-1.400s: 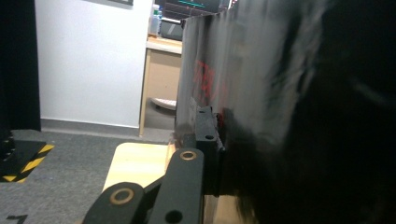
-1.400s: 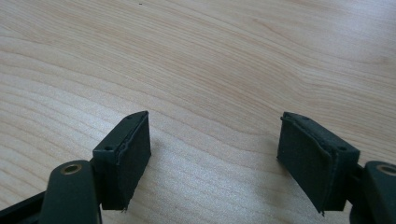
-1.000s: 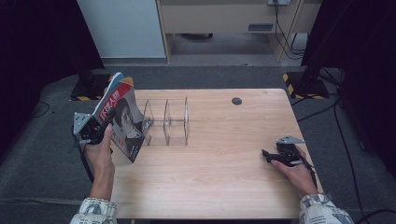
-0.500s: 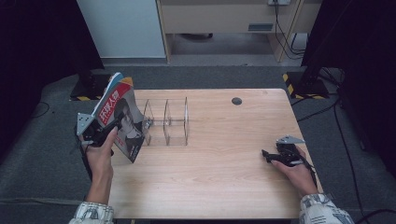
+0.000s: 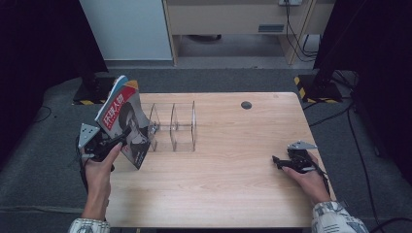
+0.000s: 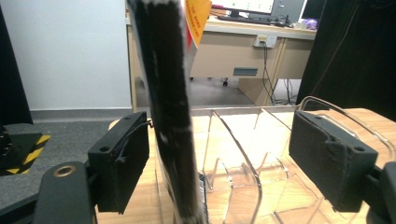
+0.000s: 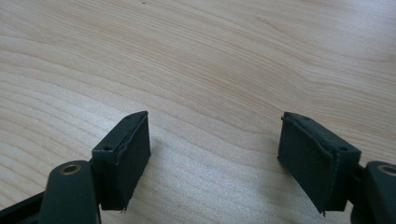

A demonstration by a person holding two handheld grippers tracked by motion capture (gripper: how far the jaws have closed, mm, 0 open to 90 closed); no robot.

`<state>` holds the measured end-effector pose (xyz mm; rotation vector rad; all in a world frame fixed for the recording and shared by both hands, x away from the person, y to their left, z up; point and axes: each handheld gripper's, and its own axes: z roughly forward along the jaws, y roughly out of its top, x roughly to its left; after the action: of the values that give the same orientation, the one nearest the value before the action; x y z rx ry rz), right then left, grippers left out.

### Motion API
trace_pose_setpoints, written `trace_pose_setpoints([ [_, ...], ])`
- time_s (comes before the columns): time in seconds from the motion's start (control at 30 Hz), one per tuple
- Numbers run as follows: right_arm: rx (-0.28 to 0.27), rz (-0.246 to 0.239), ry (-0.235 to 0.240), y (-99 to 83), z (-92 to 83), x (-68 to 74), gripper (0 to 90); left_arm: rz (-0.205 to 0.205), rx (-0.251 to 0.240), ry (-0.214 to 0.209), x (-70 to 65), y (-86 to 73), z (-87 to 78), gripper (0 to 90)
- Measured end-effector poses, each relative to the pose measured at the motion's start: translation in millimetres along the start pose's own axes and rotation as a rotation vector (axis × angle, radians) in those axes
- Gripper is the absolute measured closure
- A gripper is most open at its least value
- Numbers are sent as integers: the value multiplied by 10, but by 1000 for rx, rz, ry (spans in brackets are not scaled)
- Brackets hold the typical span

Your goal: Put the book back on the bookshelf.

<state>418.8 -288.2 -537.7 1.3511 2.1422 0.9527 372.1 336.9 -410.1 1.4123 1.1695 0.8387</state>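
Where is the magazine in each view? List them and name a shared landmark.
High view: magazine stands tilted near the table's left edge, at the clear rack's left end.
Left gripper view: edge-on, left of centre, rack behind.
Right gripper view: bare wooden table.
Shared landmark: the table's wood grain.

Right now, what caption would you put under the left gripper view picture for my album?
Left tool, jaws just opened, straddles an upright magazine beside a clear rack.
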Motion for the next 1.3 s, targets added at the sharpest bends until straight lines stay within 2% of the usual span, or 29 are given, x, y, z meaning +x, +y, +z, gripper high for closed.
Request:
trace_pose_setpoints([
  [0.2, -1, -5, 0, 0, 2, 2, 253, 27, 32, -18, -30, -42, -74, 185],
  [0.33, -2, -5, -1, 0, 2, 6, 253, 24, 43, -19, -12, -89, -119, 181],
  [0.57, -1, -7, 1, 1, 3, 13, 251, 56, 89, -33, -11, -256, -180, 176],
  [0.8, -1, -6, 0, 4, 7, 21, 251, 55, 119, -33, 26, -362, -242, 171],
  [0.93, -1, -6, 1, 4, 7, 20, 251, 73, 142, -39, 22, -420, -265, 169],
  [1.3, -2, -7, 0, 4, 7, 22, 251, 80, 167, -52, 27, -490, -277, 169],
])
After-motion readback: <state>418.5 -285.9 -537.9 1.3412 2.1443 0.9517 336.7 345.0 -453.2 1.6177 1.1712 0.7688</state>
